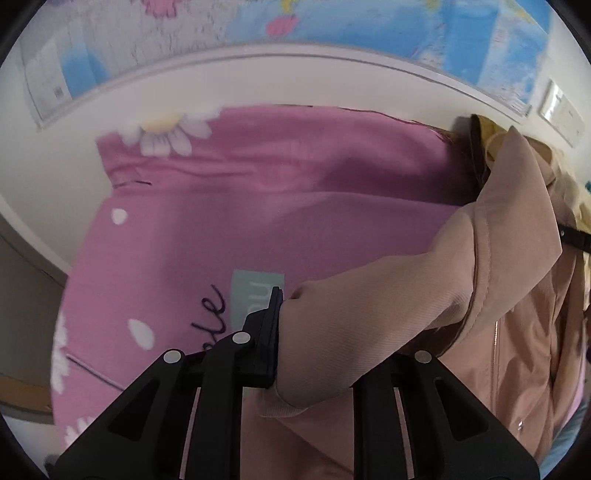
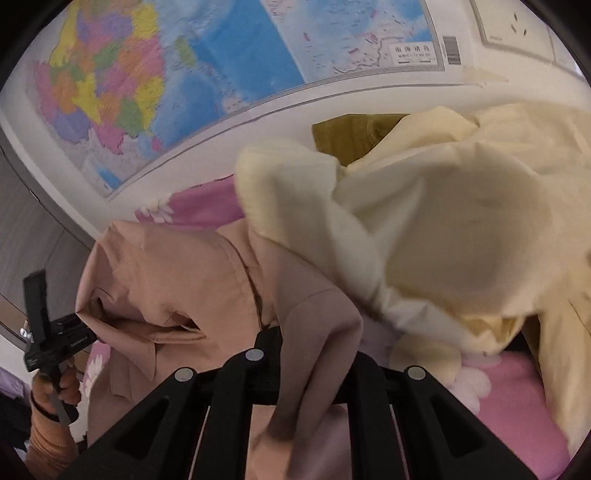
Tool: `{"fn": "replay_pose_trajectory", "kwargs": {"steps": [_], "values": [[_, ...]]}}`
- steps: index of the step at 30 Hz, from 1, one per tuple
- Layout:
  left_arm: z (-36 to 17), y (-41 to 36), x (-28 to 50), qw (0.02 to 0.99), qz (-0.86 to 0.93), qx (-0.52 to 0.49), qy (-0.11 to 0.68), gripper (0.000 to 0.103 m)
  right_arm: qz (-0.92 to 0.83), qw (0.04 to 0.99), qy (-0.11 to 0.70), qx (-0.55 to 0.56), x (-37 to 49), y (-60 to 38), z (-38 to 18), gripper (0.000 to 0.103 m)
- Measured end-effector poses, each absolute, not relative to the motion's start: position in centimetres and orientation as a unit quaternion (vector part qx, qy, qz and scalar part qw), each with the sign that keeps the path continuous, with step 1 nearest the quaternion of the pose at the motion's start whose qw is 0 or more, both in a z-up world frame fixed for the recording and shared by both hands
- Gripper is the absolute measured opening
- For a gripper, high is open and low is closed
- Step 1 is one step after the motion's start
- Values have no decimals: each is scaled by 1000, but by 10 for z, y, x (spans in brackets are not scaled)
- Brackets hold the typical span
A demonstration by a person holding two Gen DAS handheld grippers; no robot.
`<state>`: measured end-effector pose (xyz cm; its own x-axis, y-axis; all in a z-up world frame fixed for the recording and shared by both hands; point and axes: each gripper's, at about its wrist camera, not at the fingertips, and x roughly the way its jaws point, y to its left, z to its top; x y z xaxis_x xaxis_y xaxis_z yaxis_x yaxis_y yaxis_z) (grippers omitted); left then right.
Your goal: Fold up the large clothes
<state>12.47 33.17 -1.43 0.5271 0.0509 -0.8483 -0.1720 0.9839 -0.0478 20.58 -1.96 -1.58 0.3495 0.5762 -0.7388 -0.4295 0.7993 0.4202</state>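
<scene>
A dusty-pink jacket [image 1: 509,295] lies on a pink daisy-print bedsheet [image 1: 258,206]. My left gripper [image 1: 314,343] is shut on the jacket's ribbed sleeve cuff [image 1: 332,339] and holds it above the sheet. In the right wrist view the jacket body [image 2: 166,280] hangs to the left. My right gripper [image 2: 314,365] is shut on the other ribbed cuff [image 2: 317,332]. The right finger of each gripper is hidden by cloth. The left gripper shows at the far left of the right wrist view [image 2: 48,332], held by a hand.
A pile of cream-yellow clothes [image 2: 461,229] with an olive piece [image 2: 343,136] lies on the sheet to the right of the jacket. A wall map [image 2: 184,74] hangs behind the bed. A wall socket [image 2: 517,26] is at the top right.
</scene>
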Motion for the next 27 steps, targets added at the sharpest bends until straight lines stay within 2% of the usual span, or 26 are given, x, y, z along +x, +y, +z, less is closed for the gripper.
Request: {"fn": "replay_pose_trajectory", "kwargs": {"steps": [8,11,13,14,15,16,17,18,20,21,22,23,25,27], "values": [[-38,361,174,841,57,-136,520,18,302,819,479,94,251,-21,-10,9],[-62,371,191,818,65,-158,549,26,288,810,506,75,267,-5,-26,11],[-72,369,196,816,75,-132,558,44,284,811,508,64,267,-4,-28,13],[-69,368,192,827,90,-111,544,48,286,811,507,60,265,-4,-27,18],[-63,366,188,835,94,-97,533,60,289,810,507,56,262,-5,-26,24],[-57,365,182,844,86,-85,523,70,291,811,505,49,258,-4,-22,46],[-51,364,177,852,77,-79,512,72,298,814,497,47,250,-6,-15,68],[-41,361,167,863,64,-68,496,75,309,815,489,44,240,-11,-8,74],[-27,353,147,877,42,-36,477,77,316,823,473,9,218,-18,3,82],[-23,349,142,881,30,-24,472,81,304,834,460,-27,202,-22,8,86],[-20,342,134,884,16,-6,468,86,293,841,452,-48,192,-25,9,94],[-18,335,129,885,5,9,466,88,285,846,446,-69,177,-30,8,97],[-27,323,127,877,-17,30,478,89,288,833,464,-89,161,-40,-5,97],[-42,307,130,866,-24,59,497,89,273,818,491,-123,144,-44,-29,89]]}}
